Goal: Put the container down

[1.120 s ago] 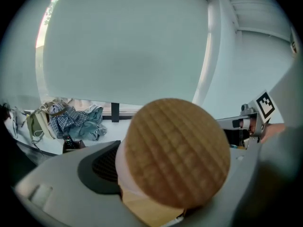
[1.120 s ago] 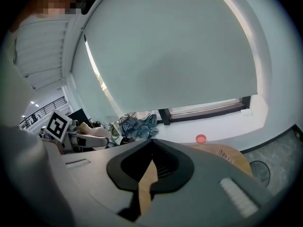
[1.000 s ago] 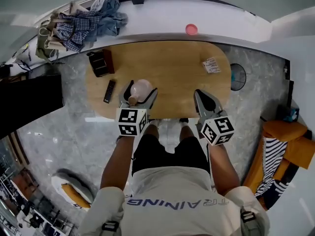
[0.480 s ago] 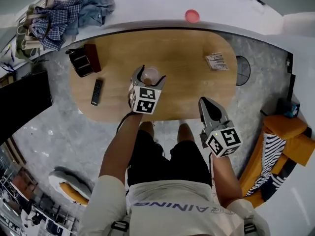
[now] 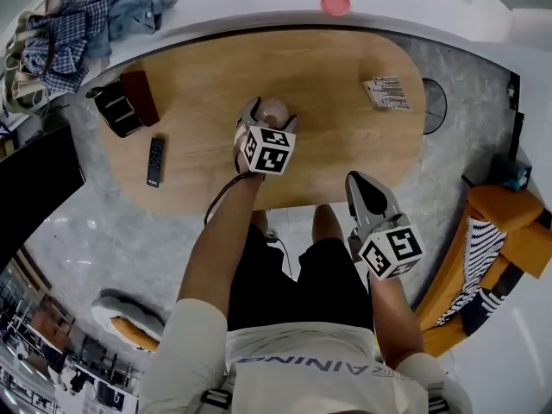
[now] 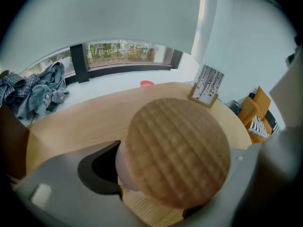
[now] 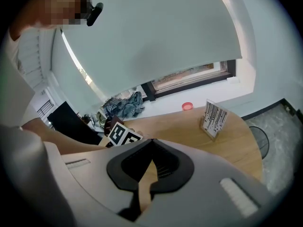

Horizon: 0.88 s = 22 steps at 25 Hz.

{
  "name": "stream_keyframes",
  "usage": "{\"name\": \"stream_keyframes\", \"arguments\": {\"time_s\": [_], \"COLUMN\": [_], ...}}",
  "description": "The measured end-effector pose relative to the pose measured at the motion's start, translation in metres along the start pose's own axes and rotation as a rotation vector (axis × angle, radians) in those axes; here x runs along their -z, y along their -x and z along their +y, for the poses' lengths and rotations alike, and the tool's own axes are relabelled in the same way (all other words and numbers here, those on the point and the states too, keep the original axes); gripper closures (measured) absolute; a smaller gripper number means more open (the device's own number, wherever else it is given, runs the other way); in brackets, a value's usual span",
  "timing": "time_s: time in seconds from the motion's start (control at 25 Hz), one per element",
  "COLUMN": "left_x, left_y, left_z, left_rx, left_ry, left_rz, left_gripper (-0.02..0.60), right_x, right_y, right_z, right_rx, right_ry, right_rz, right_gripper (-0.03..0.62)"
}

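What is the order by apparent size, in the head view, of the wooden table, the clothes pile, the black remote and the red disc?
1. Wooden table.
2. Clothes pile, partly cut off by the frame.
3. Black remote and red disc: about alike, so unranked.

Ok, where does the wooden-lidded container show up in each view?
Head view: the container is at the middle of the table, in the left claw.
Left gripper view: centre, its wooden lid between the jaws.
Right gripper view: not in it.
Shared landmark: the striped card, in all three.
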State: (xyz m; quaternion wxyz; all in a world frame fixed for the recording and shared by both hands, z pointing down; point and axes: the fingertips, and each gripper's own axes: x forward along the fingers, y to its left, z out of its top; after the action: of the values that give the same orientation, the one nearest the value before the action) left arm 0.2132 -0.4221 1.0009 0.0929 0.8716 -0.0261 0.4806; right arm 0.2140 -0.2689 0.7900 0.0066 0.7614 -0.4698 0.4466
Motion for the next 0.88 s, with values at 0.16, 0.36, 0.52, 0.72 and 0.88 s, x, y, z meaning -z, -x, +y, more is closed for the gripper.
{"name": "stream_keyframes", "arguments": {"time_s": [0.16, 0.36, 0.52, 0.72, 0.88], "left_x": [0.004, 0.011, 0.012, 0.009, -0.006], "left_y": [-0.007, -0.01, -0.012, 0.004, 0.042], "left_z": [-0.003, -0.002, -0.005, -0.008, -0.008], "left_rx": [0.001, -0.027, -0.035, -0.011, -0.001], "left_ry": [0.002, 0.002, -0.01, 0.018, 0.016], "left_rz": [0.025, 0.048, 0.076, 0.069, 0.019], "left_gripper": [0.173, 0.173, 0.173, 0.152, 0.141], "right_x": [-0.003, -0.007, -0.005, -0.009, -0.022], "right_y": [0.0, 0.002, 0.004, 0.014, 0.028], "right_z": [-0.008, -0.013, -0.014, -0.005, -0.002], "right_rx": [0.01, 0.017, 0.015, -0.009, -0.028], "right_ry": [-0.012, -0.021, -0.025, -0.021, -0.01], "right_rz": [-0.015, -0.029, -0.027, -0.042, -0.067], "right_gripper": [0.577, 0.579, 0.577, 0.579, 0.577]}}
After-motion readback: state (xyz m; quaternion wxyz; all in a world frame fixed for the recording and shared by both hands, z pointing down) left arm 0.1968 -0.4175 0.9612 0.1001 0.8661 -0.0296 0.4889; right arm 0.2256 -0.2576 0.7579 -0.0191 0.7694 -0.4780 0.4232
